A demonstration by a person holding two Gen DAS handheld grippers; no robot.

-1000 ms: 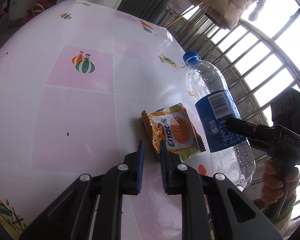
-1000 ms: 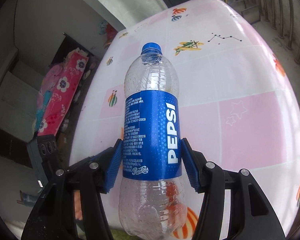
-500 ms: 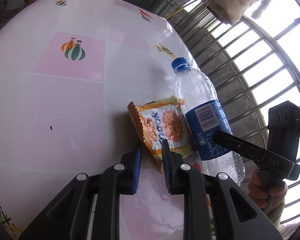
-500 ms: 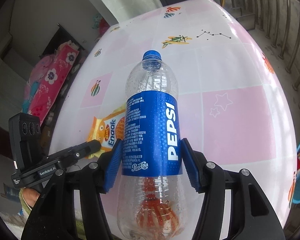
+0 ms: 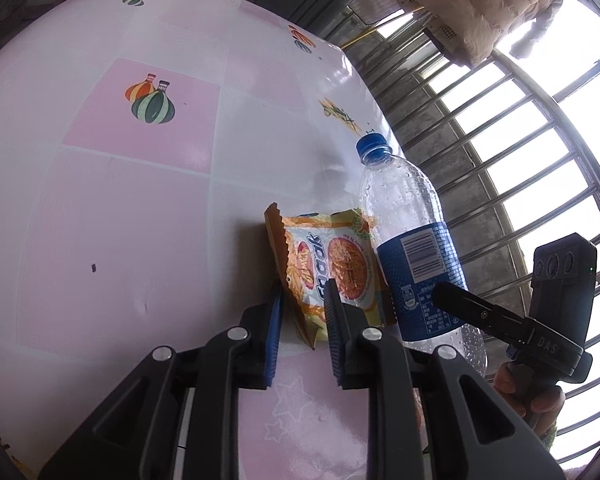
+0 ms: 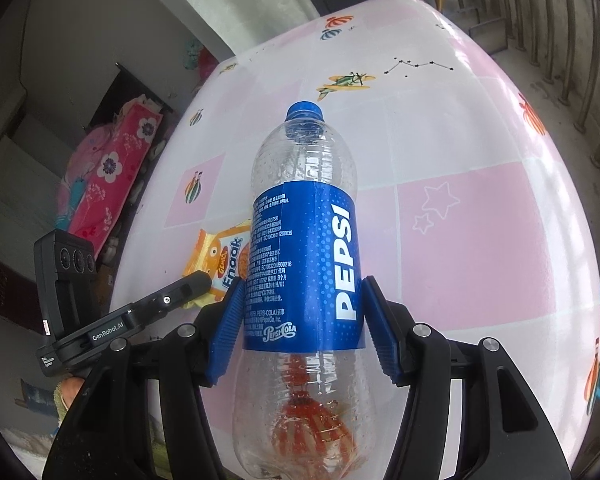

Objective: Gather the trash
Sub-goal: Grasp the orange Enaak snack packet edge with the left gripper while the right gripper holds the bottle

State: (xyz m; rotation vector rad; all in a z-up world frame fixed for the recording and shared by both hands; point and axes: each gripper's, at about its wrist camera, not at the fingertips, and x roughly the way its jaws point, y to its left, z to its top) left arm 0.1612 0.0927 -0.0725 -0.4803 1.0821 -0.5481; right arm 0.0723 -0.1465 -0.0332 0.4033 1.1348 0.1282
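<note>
The right gripper clamps a clear plastic Pepsi bottle above the pink checked tablecloth. The left gripper, its jaws just widened, straddles an orange snack wrapper without visibly pinching it.

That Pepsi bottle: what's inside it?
The Pepsi bottle looks empty: only droplets cling inside its clear plastic, and the tablecloth print shows through. Behind the blue label, nothing can be seen.
</note>
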